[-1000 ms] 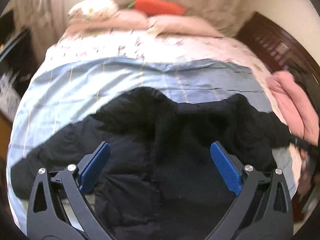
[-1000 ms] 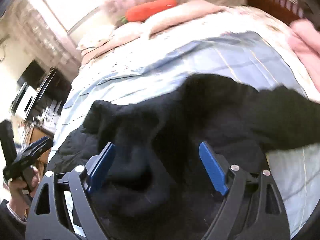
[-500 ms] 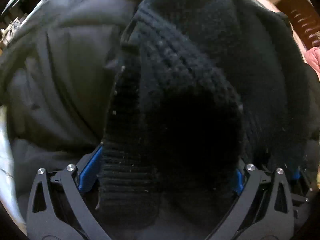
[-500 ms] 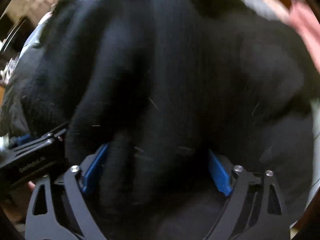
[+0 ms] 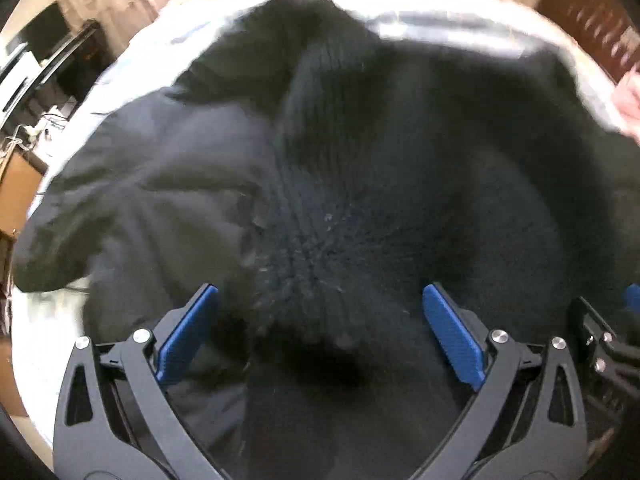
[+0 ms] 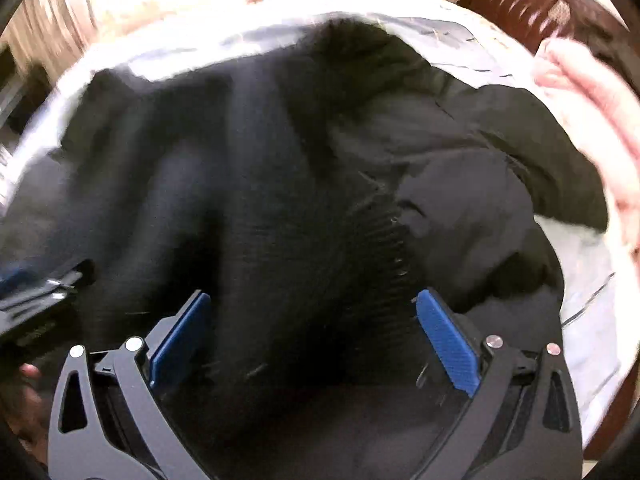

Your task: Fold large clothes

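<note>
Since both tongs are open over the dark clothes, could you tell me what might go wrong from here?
1. The black knit sweater lies on top of a smoother black jacket; closing the left tongs near that boundary might pinch both garments together.
2. The right tongs straddle the ribbed edge, so they may catch only one layer and fold unevenly.
3. Both tongs work close together and could collide.

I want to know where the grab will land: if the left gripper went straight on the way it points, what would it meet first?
Most likely the black knitted garment, its ribbed part lying right ahead between the open fingers of the left gripper. Depth is unclear.
</note>
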Demonstrator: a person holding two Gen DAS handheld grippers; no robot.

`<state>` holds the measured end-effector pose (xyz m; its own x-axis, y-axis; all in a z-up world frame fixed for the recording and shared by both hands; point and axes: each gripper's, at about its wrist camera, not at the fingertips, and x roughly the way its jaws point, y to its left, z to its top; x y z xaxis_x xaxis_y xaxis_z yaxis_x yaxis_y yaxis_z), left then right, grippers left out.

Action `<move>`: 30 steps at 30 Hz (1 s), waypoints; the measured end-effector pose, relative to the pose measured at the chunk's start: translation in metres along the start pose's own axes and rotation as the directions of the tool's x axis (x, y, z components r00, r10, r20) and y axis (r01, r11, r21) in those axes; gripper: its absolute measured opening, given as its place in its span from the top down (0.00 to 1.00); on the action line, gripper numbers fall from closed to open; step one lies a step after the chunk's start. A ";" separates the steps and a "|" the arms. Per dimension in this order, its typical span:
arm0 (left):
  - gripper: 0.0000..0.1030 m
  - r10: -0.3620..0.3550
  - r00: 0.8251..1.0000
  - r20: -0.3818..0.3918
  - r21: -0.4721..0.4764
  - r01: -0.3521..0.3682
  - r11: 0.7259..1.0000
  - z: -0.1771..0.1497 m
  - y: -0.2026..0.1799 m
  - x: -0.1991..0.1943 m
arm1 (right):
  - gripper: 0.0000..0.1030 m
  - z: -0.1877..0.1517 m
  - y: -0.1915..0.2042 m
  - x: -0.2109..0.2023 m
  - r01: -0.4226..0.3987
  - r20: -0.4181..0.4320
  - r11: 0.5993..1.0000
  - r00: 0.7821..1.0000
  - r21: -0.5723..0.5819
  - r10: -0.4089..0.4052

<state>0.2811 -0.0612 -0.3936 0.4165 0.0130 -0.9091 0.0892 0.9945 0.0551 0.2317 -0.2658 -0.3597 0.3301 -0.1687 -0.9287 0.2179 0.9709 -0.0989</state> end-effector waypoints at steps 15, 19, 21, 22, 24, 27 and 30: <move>0.02 0.001 0.994 0.110 -0.037 0.003 0.999 0.157 0.041 0.017 | 0.03 0.143 0.039 0.018 0.094 0.216 0.986 0.974 -0.140 -0.062; 0.02 0.082 0.993 0.082 0.033 -0.085 0.996 0.191 0.025 0.069 | 0.03 0.175 0.048 0.041 0.125 0.273 0.973 0.959 -0.195 -0.069; 0.02 0.089 0.992 0.094 0.062 -0.095 0.993 0.195 0.027 0.080 | 0.03 0.195 0.059 0.062 0.135 0.263 0.965 0.962 -0.226 -0.073; 0.02 0.077 0.992 0.102 0.063 -0.084 0.994 0.202 0.029 0.089 | 0.03 0.203 0.062 0.073 0.136 0.251 0.961 0.965 -0.242 -0.074; 0.02 0.056 0.993 0.102 0.045 -0.060 0.997 0.212 0.034 0.104 | 0.01 0.218 0.062 0.094 0.102 0.225 0.965 0.973 -0.242 -0.046; 0.02 0.057 0.993 0.099 0.036 -0.061 0.998 0.223 0.028 0.119 | 0.01 0.237 0.052 0.113 0.004 0.156 0.985 0.987 -0.174 0.024; 0.02 0.073 0.989 0.126 0.035 -0.078 0.996 0.222 0.024 0.123 | 0.01 0.236 0.051 0.115 -0.009 0.158 0.987 0.987 -0.161 0.034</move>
<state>0.5356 -0.0589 -0.4125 0.5329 0.0727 -0.8430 0.0875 0.9862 0.1404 0.4978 -0.2755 -0.3873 0.4785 -0.1599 -0.8634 0.0644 0.9870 -0.1471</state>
